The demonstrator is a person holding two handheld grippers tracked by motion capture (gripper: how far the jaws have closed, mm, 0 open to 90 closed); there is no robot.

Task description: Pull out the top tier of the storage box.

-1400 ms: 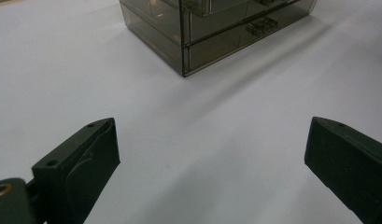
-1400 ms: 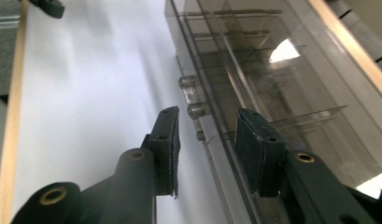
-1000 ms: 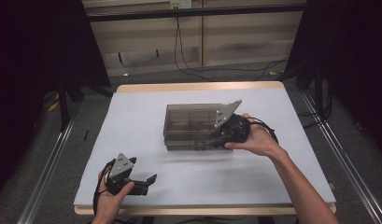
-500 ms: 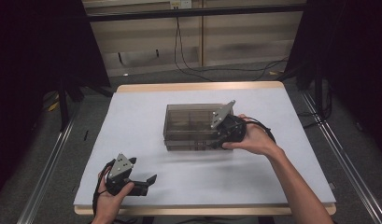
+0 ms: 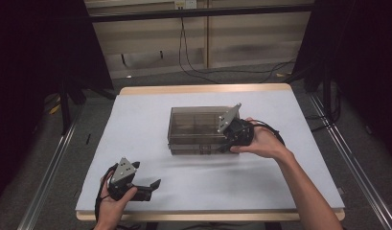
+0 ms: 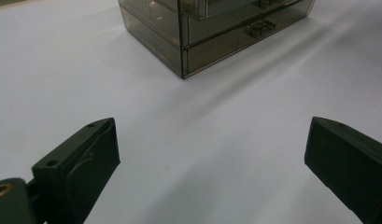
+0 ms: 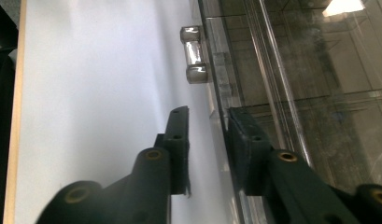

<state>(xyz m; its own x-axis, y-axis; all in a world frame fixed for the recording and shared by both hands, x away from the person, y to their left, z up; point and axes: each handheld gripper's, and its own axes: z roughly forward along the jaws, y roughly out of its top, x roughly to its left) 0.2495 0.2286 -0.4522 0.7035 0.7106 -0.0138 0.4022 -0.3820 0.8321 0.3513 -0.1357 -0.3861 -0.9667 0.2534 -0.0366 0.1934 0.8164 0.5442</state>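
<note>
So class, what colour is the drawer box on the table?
The drawer box is see-through smoky grey-brown plastic, which the left gripper view shows best.

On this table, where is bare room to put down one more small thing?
The white table is bare left of the drawer box, behind it toward the far edge, and in front between the left gripper and the right forearm. Crowded: the box's right end, where the right gripper works.

Right gripper [image 7: 208, 140] jaws closing at drawer box [image 7: 319, 93] front.
</note>
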